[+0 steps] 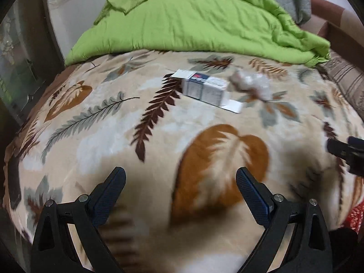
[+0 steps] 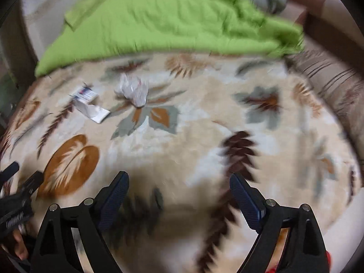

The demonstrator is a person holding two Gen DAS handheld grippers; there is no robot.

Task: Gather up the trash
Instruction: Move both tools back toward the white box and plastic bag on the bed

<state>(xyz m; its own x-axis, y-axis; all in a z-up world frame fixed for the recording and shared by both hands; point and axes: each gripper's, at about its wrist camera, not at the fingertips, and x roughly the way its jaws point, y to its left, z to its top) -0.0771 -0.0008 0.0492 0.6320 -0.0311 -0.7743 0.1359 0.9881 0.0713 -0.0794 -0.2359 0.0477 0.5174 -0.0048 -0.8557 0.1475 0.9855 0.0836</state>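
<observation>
Both tools gape empty; only the left view shows the small box (image 1: 204,88) sharply.

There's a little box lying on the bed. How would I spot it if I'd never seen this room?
Start at the green duvet heaped at the far end of the bed, then come forward onto the leaf-patterned blanket. The box lies there on its side, beside a crumpled white wad. Unlike the wad, it is straight-edged, white and blue, with open end flaps.
</observation>
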